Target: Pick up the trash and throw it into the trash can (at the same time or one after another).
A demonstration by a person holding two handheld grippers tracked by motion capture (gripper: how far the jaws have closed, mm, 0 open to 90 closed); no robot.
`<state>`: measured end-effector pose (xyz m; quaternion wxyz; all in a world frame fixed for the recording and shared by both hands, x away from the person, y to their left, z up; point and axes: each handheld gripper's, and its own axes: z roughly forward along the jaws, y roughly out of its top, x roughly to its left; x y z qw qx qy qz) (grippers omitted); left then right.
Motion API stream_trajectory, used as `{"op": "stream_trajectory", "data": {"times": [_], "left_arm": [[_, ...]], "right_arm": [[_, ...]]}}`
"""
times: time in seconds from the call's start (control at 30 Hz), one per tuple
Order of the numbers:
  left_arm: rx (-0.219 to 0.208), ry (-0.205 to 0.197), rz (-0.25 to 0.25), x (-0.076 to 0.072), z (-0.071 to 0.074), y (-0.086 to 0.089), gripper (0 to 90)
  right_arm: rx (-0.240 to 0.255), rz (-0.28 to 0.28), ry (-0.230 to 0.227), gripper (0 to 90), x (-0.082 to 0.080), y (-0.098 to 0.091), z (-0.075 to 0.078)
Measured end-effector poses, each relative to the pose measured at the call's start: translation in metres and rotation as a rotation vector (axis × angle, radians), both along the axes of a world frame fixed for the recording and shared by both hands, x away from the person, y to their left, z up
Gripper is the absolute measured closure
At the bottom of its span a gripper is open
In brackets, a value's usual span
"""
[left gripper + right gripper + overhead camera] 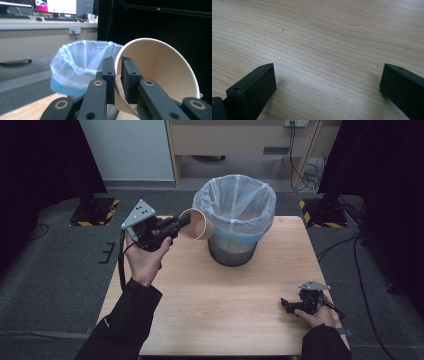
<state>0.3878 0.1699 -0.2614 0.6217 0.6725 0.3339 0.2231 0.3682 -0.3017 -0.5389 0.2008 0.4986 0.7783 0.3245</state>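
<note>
A tan paper cup (pixel 196 224) hangs in the air beside the left rim of a waste bin (pixel 235 220) lined with a clear bag. My left gripper (pixel 184 221) is shut on the cup's rim, one jaw inside and one outside. In the left gripper view the cup (pixel 160 67) lies tilted with its mouth toward the camera, my left gripper (pixel 117 80) pinches its wall, and the bin (pixel 80 67) stands just behind. My right gripper (pixel 286 304) rests low at the table's front right, and in the right gripper view my right gripper (pixel 328 85) stands open over bare wood.
The light wooden table (pixel 220 305) stands on grey carpet. Two stand bases with yellow-black tape (pixel 95 212) sit on the floor at the back left and back right. Cables (pixel 350 245) trail on the floor at the right.
</note>
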Motion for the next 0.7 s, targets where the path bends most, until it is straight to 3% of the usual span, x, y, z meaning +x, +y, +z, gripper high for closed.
{"op": "stream_trajectory", "data": {"times": [0.2,0.7], "left_arm": [[-0.014,-0.032,0.004,0.007,0.017,-0.009,81.5],[-0.036,-0.054,0.039,0.032,0.034,-0.022,81.4]], "right_arm": [[-0.001,0.002,0.001,0.7,0.0,0.0,0.0],[0.003,-0.002,0.0,0.7,0.0,0.0,0.0]]}}
